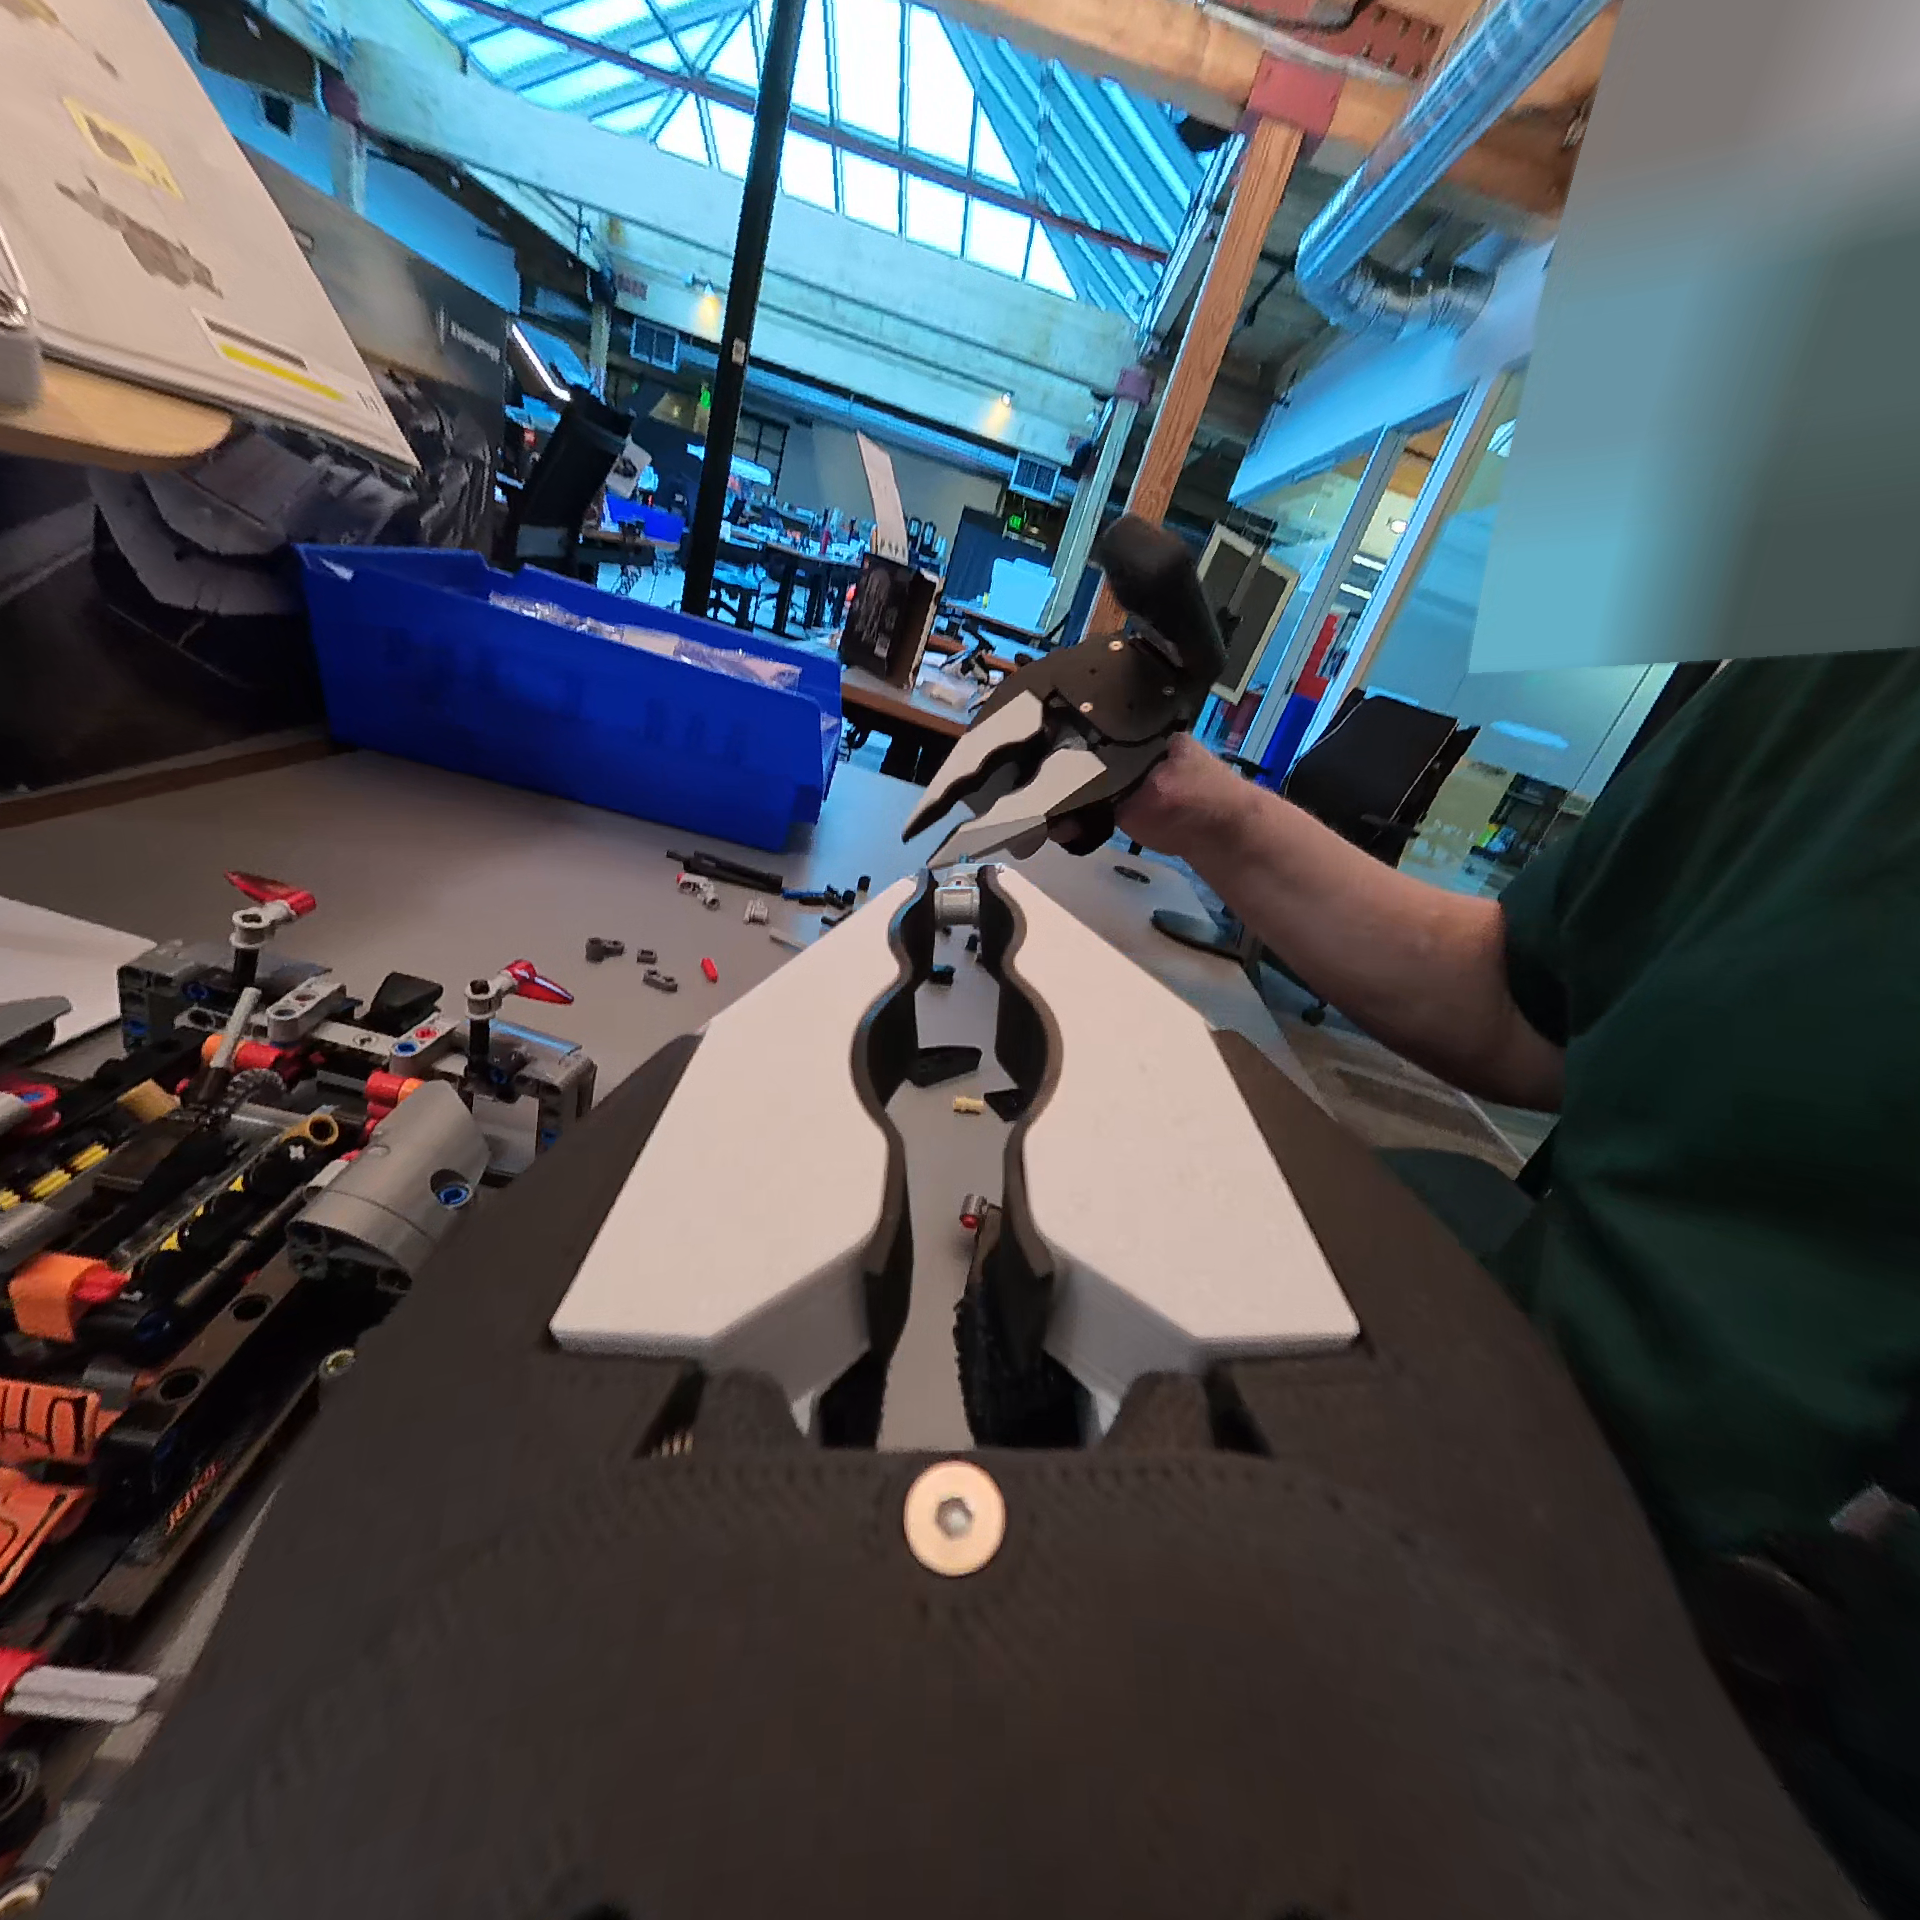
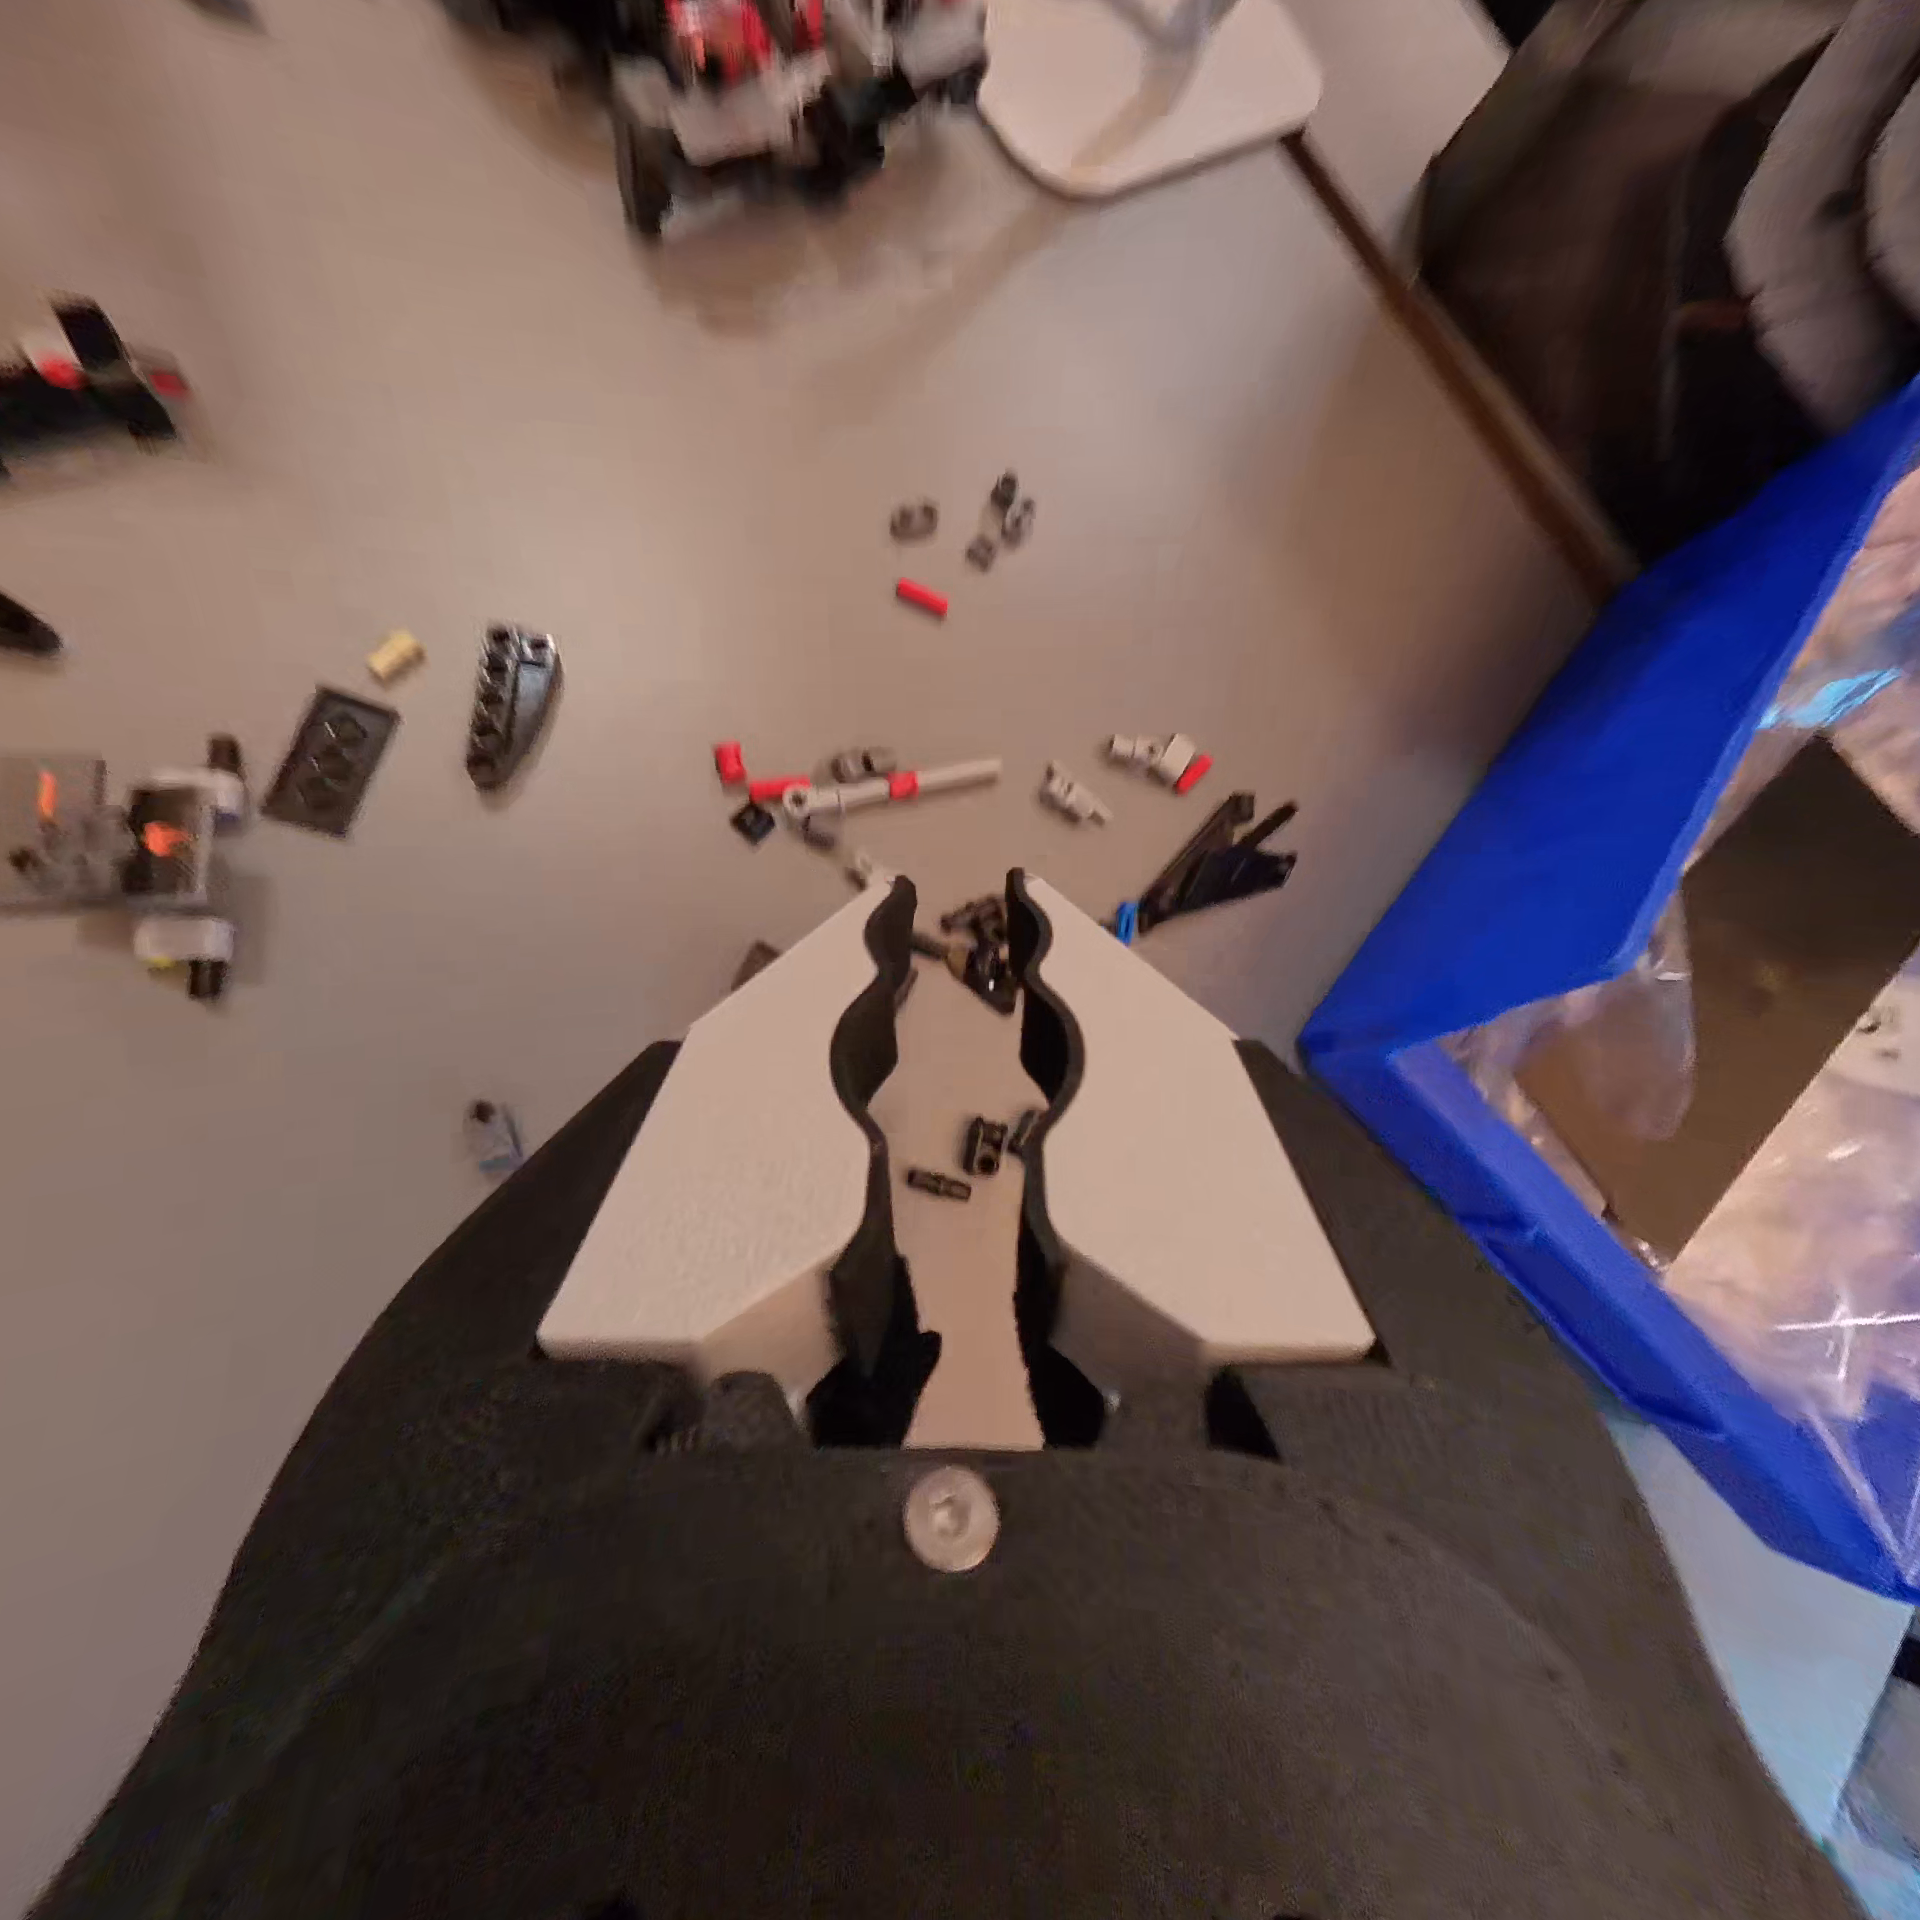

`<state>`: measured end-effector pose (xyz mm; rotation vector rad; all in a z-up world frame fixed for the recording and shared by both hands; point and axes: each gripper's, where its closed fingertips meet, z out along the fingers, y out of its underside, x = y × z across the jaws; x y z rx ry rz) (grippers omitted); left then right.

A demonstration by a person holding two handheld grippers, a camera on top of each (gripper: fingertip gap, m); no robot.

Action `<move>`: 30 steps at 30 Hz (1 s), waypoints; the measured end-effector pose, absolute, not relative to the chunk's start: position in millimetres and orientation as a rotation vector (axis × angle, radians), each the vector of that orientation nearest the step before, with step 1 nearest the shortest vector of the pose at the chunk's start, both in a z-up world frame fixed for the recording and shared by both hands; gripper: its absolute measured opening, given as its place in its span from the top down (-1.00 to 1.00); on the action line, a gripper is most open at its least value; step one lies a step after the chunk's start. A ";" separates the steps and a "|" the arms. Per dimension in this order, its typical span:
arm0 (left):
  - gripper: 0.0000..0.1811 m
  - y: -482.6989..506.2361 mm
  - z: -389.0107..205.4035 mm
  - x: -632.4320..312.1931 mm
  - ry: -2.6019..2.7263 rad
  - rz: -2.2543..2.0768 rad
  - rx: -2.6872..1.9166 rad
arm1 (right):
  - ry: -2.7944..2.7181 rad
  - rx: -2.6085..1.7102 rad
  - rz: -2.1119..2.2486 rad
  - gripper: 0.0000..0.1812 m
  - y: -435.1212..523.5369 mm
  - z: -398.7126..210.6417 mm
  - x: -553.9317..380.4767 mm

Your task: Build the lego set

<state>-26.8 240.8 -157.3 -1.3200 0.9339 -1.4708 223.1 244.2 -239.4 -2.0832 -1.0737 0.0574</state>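
Observation:
In the left wrist view my left gripper [image 1: 956, 891] is shut on a small grey lego connector [image 1: 957, 906], held at the fingertips above the grey table [image 1: 468, 883]. My right gripper [image 1: 961, 826], held in a person's hand, hovers just above and behind that piece with its jaws apart. In the right wrist view, which is blurred, the right gripper [image 2: 961, 896] is open and empty over a small heap of black pins [image 2: 979, 940]. The partly built lego car [image 1: 260, 1143] lies at the left and also shows in the right wrist view [image 2: 769, 94].
A blue bin [image 1: 571, 686] holding plastic bags stands at the back, and at the right in the right wrist view [image 2: 1558, 935]. Loose parts are scattered: a red-and-grey axle [image 2: 883, 784], a black curved panel [image 2: 509, 707], a black plate [image 2: 332, 758]. An instruction booklet [image 1: 156, 208] is propped up at the upper left. To the black plate [image 2: 332, 758]: right tips about 15 cm, left tips about 20 cm.

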 end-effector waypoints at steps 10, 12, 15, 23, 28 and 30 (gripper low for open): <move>0.93 240.4 -170.3 -17.4 0.987 -1.429 -1.369 | -1.141 -2.207 0.134 0.90 236.7 -273.2 246.3; 0.93 240.0 -171.3 -16.7 0.990 -1.431 -1.372 | -1.139 -2.235 0.143 0.89 234.4 -275.6 258.8; 0.93 240.7 -172.1 -15.5 0.992 -1.432 -1.375 | -1.170 -2.255 0.172 0.90 229.2 -278.4 262.7; 0.94 241.3 -179.0 -12.2 1.007 -1.418 -1.398 | -1.085 -2.303 0.254 0.84 232.2 -297.7 233.7; 0.94 241.6 -181.3 -10.2 1.020 -1.401 -1.407 | -1.040 -2.312 0.257 0.90 233.1 -298.2 227.6; 0.94 240.1 -183.5 -8.6 1.037 -1.385 -1.413 | -1.023 -2.321 0.258 0.91 233.3 -298.5 228.1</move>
